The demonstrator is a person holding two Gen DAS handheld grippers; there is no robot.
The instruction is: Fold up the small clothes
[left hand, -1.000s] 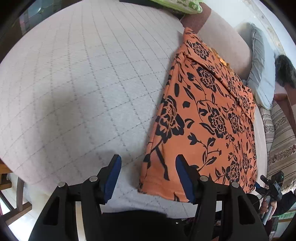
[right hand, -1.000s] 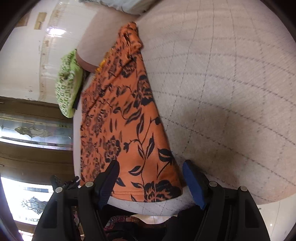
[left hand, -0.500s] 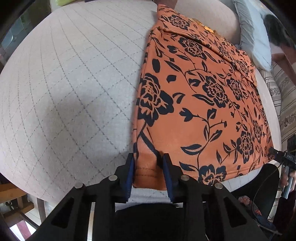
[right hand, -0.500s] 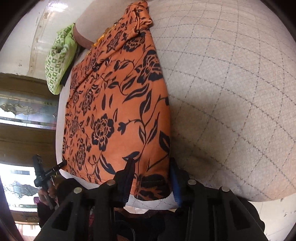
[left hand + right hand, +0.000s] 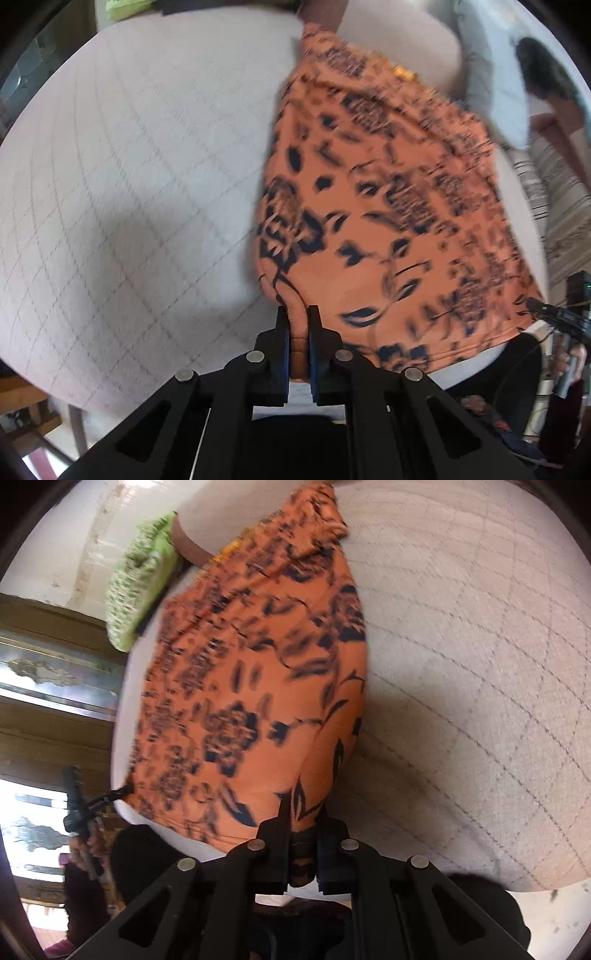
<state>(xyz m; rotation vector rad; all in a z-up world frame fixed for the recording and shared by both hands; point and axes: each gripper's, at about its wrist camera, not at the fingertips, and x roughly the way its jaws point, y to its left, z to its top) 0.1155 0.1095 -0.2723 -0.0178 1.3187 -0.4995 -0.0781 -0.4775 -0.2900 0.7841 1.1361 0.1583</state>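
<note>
On a grey quilted bed (image 5: 129, 166), both grippers pinch a garment's near hem.

Left gripper (image 5: 298, 332) and right gripper (image 5: 303, 827) clamp the near corners of the soft, light orange black-flowered cloth (image 5: 388, 206); likely limp, best held at corners.

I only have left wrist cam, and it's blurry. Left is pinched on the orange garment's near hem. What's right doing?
Observer: The right gripper is shut on the orange floral garment too, at the near corner on its own side.
Operator: Is that corner off the bed?
Observer: Right view shows the cloth rising from the grey quilted cover into the jaws, with a shadow under the lifted edge.
Operator: Anything by the far end of the cloth?
Observer: A green patterned pillow lies beside the far end; your view catches only a sliver of it.
</note>
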